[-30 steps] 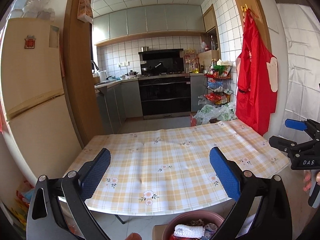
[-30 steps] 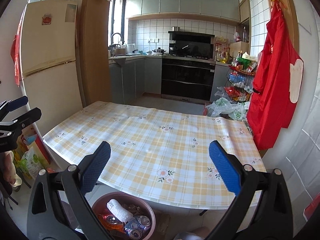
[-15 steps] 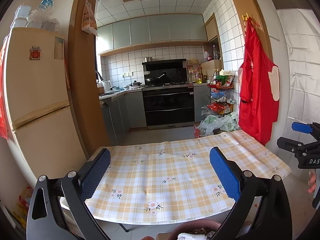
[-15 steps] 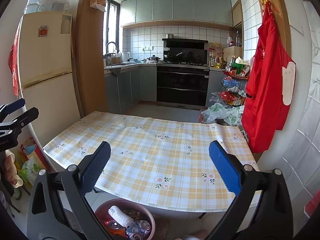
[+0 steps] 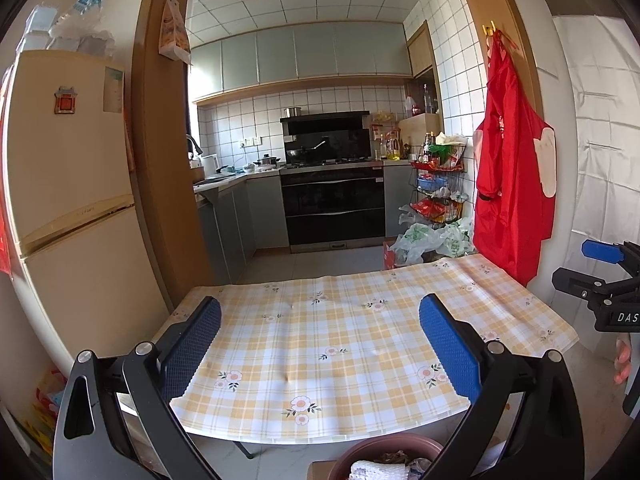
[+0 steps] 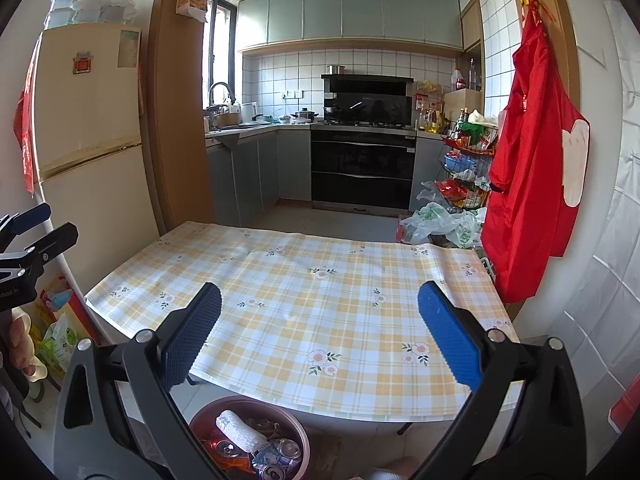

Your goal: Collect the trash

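Note:
A dark red bin (image 6: 296, 432) stands on the floor at the table's near edge, holding a white crumpled tissue (image 6: 240, 430), drink cans (image 6: 286, 450) and wrappers. Its rim also shows in the left wrist view (image 5: 384, 446). The table (image 6: 320, 304) has a yellow checked cloth with no trash on it. My left gripper (image 5: 320, 344) is open and empty above the table's near edge. My right gripper (image 6: 320, 340) is open and empty above the table and the bin. Each gripper shows at the other view's edge.
A fridge (image 6: 88, 152) stands to the left, with bags on the floor by it (image 6: 60, 336). A red apron (image 6: 532, 184) hangs on the right wall. Plastic bags (image 6: 444, 224) and a wire rack lie beyond the table. The kitchen counter and oven (image 6: 360, 168) are at the back.
Both grippers have risen and tilted up, so the table sits lower in both views and more ceiling shows. Both stay open and empty.

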Available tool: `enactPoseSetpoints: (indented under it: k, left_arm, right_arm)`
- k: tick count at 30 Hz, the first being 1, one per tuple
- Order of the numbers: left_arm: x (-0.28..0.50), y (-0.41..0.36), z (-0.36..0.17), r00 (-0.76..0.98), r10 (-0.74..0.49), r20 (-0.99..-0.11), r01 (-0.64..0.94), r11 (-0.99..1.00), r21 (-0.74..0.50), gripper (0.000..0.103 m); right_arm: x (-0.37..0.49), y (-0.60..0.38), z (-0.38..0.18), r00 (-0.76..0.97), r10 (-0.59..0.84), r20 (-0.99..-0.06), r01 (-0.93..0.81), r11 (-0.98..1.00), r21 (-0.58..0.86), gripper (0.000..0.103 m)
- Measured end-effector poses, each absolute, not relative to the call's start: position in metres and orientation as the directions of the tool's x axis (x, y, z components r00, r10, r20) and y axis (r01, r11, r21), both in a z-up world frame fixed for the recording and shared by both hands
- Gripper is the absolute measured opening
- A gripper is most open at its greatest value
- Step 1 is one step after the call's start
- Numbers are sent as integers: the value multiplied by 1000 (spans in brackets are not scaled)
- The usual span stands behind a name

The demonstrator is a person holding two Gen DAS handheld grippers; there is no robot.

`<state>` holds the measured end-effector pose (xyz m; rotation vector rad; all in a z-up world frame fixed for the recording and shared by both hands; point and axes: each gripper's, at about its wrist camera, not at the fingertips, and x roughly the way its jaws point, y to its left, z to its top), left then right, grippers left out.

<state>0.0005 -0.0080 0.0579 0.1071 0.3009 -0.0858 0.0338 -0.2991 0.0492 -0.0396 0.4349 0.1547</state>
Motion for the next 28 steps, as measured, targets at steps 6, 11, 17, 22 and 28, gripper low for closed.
enactPoseSetpoints:
  k: [6,11,17,22,28]
  left_arm:
    - [0,-9,58,952,-68,-299,102,990,100,97]
    - [0,-8,58,951,-78,-300,109,990,89,97]
    - [-2,-10,59,949,-95,-300,126,988,88,97]
    - [-1,-10,59,948,-87,-306,118,989,84,97]
    - [1,-7,58,944,-68,-321,98,992,76,97]
  right_arm:
    - [34,-300,50,896,138,-421,-155,988,-6,97]
    - [34,-300,50,895,141,-422,-157,988,-4,97]
    - [34,-301,50,895,142,-422,-158,987,-4,97]
    - [35,-301,49,894,141,-425,-157,988,-3,97]
    - [34,-302,48,894,141,-426,-156,988,-2,97]
